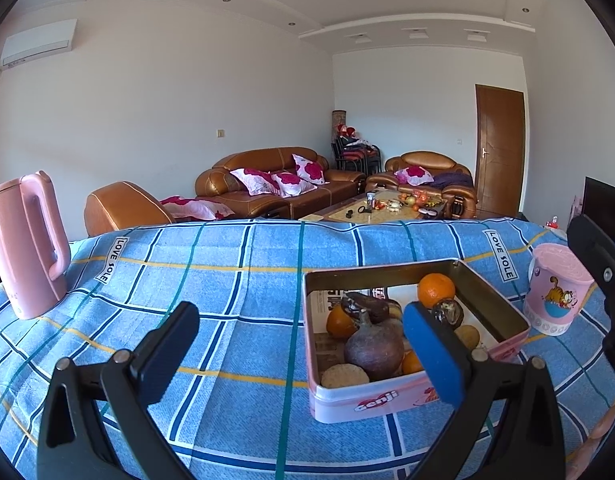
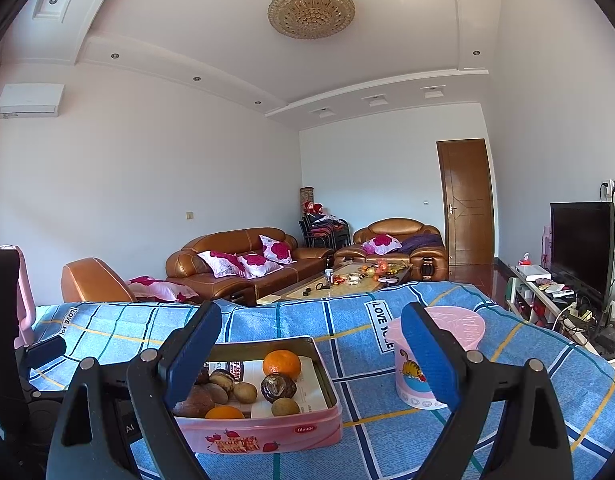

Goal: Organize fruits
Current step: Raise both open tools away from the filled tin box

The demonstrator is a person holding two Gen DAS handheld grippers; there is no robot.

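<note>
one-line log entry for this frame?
left gripper: open, empty | right gripper: open, empty | fruits in pink tin | pink cup beside tin

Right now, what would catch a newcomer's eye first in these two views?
The pink tin of mixed fruit sits on the blue checked tablecloth, a bright orange at its far side. To its right stands a pink cartoon-cat cup, and a pink kettle stands at the far left. Both the left gripper and right gripper are open and empty.

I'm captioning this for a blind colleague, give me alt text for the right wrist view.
An open right gripper hovers empty above a pink tin of oranges and other fruit on a blue checked tablecloth, with a pink cup beside it.
</note>
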